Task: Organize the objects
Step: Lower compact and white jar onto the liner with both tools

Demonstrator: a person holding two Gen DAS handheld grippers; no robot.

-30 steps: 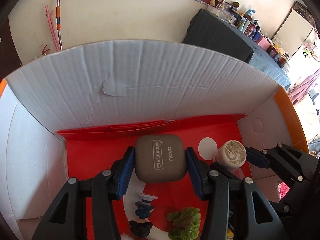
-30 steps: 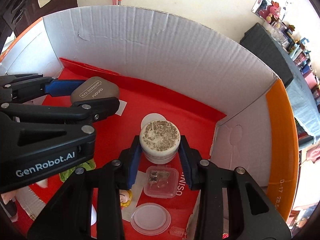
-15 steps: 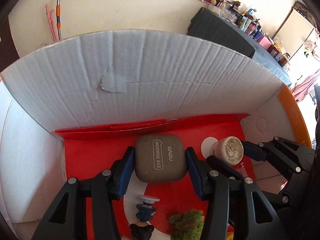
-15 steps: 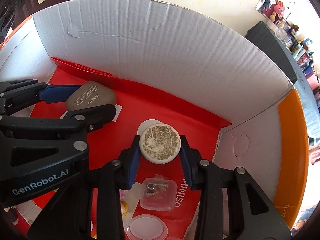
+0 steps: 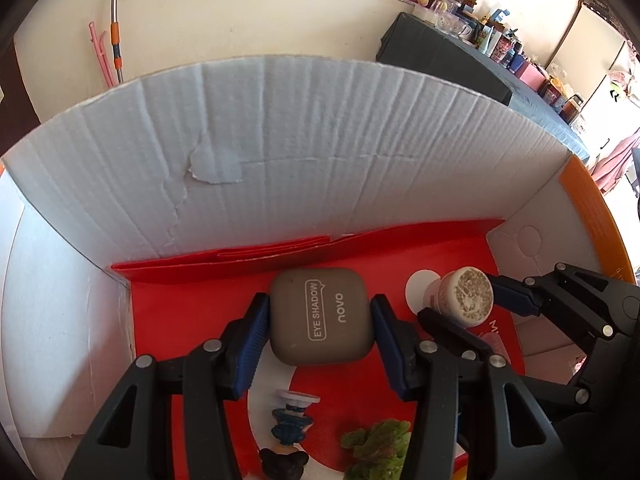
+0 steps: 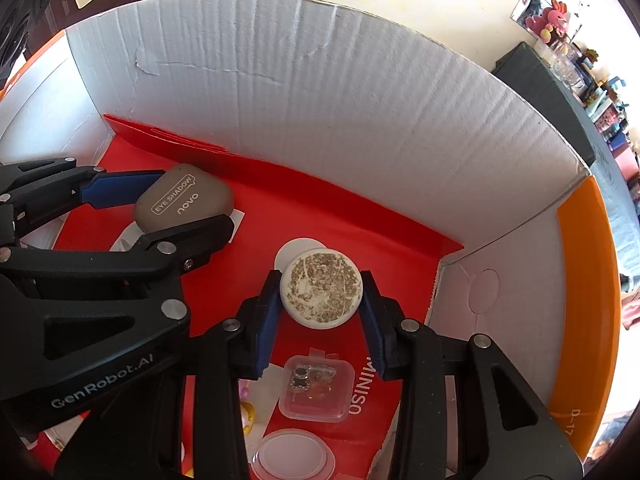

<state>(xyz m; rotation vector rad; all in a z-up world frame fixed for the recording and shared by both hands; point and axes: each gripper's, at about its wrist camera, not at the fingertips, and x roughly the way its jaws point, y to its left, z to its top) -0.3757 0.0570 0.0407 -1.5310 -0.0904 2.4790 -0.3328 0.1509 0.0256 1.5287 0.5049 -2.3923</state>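
My left gripper is shut on a taupe "EYE SHADOW novo" case and holds it above the red floor of a cardboard box. The case also shows in the right wrist view, with the left gripper around it. My right gripper is shut on a small white jar with a speckled lid, lifted above the floor. The jar shows in the left wrist view, right of the case.
On the red floor lie a clear plastic box with trinkets, a round clear lid, a white round sticker, a green fuzzy thing, a blue-white figurine and a black bear shape. White corrugated walls enclose the box.
Both grippers have risen with their objects. The jar has tilted its lid more toward the camera and sits higher over the clear plastic box. The case stays held the same way.
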